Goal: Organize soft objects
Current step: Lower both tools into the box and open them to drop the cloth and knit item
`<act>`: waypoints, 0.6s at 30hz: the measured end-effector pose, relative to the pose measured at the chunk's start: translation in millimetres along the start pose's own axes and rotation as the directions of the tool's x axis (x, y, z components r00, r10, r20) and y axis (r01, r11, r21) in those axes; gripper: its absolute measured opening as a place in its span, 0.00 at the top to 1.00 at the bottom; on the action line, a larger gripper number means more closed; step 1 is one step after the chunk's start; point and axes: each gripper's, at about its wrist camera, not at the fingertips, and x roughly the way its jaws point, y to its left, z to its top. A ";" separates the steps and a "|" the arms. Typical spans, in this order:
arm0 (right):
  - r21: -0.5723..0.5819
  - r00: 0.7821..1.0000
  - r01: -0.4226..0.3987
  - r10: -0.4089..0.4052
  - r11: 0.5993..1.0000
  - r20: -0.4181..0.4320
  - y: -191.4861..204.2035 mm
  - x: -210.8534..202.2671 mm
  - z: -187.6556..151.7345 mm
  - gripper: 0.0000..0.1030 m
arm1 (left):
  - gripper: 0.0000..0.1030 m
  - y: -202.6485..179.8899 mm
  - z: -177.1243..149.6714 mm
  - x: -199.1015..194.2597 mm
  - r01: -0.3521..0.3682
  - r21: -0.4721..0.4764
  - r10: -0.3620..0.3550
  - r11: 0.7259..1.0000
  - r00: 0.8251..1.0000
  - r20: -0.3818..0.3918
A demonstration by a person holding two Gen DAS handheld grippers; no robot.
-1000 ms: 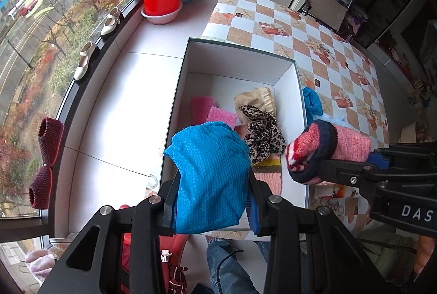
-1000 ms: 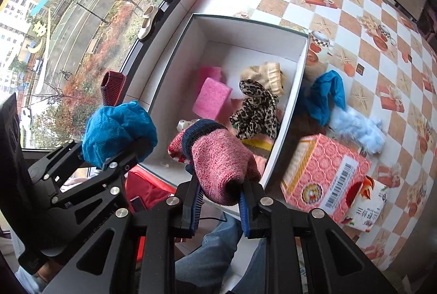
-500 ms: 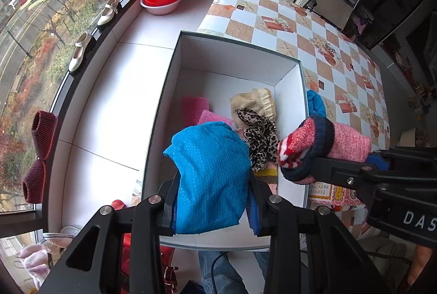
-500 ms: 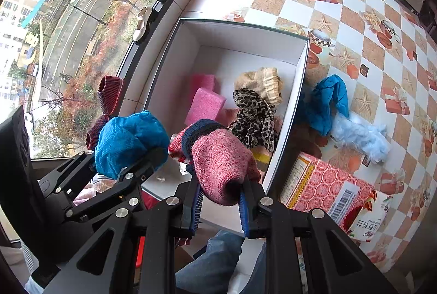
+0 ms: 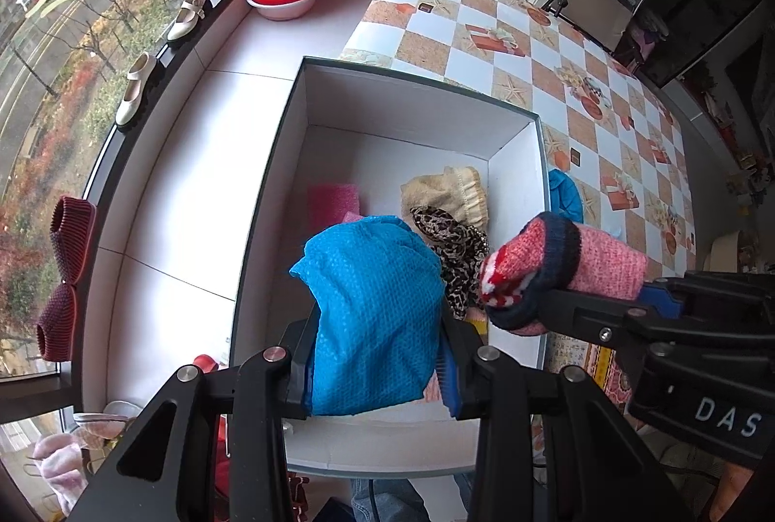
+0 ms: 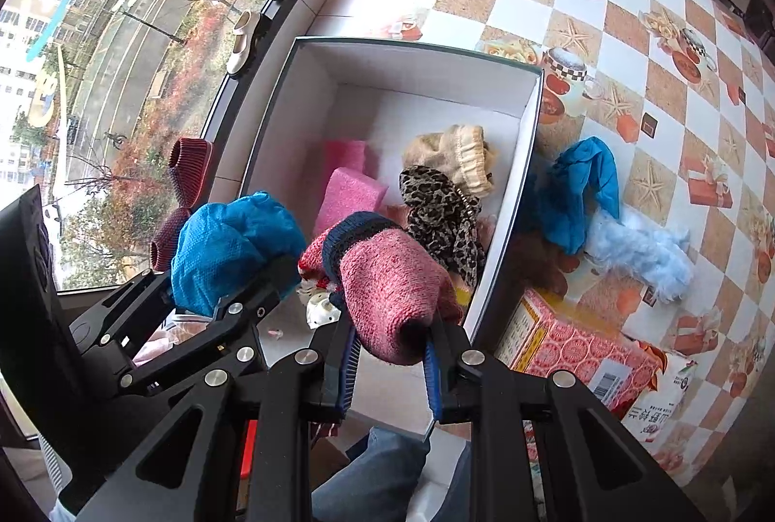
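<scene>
A bunched blue knit cloth (image 5: 373,313) is clamped in the left gripper (image 5: 375,371) above the near end of the white box (image 5: 513,173). A rolled pink knit sock (image 6: 392,284), its long axis pointing into the box, is pinched by the right gripper (image 6: 390,364) alongside. Deeper inside lie a leopard-print scarf (image 6: 441,207), pink sponges (image 6: 351,192) and a beige sock (image 6: 455,156).
</scene>
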 end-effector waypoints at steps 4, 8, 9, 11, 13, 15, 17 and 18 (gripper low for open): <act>0.005 1.000 0.008 -0.008 1.000 0.009 -2.6 0.3 7.2 0.77 | 0.61 -3.7 4.5 3.7 -0.007 0.006 0.007 1.000 1.000 -0.001; 0.011 1.000 0.009 -0.009 1.000 0.014 -6.4 1.2 13.3 0.77 | 0.61 -4.8 9.2 6.7 -0.014 0.005 0.014 1.000 1.000 -0.002; 0.011 1.000 0.010 -0.010 1.000 0.016 -7.2 1.5 14.5 0.77 | 0.61 -5.2 9.7 7.2 -0.016 0.005 0.016 1.000 1.000 -0.002; 0.014 1.000 0.011 -0.011 1.000 0.016 -8.9 2.7 17.4 0.77 | 0.61 -6.0 11.9 9.6 -0.020 0.005 0.020 1.000 1.000 -0.004; 0.019 1.000 0.011 -0.011 1.000 0.016 -10.5 4.3 19.6 0.77 | 0.61 -7.5 13.9 12.9 -0.022 0.005 0.022 1.000 1.000 -0.009; 0.025 1.000 0.004 -0.005 1.000 0.017 -12.6 6.1 21.7 0.77 | 0.61 -9.0 15.1 15.7 -0.023 0.007 0.023 1.000 1.000 -0.013; 0.027 1.000 0.003 -0.004 1.000 0.016 -13.0 7.1 21.6 0.77 | 0.61 -10.8 16.2 17.7 -0.025 0.010 0.025 1.000 1.000 -0.015; 0.026 1.000 0.004 -0.005 1.000 0.015 -13.3 7.4 22.1 0.77 | 0.61 -11.9 16.7 18.5 -0.026 0.012 0.026 1.000 1.000 -0.016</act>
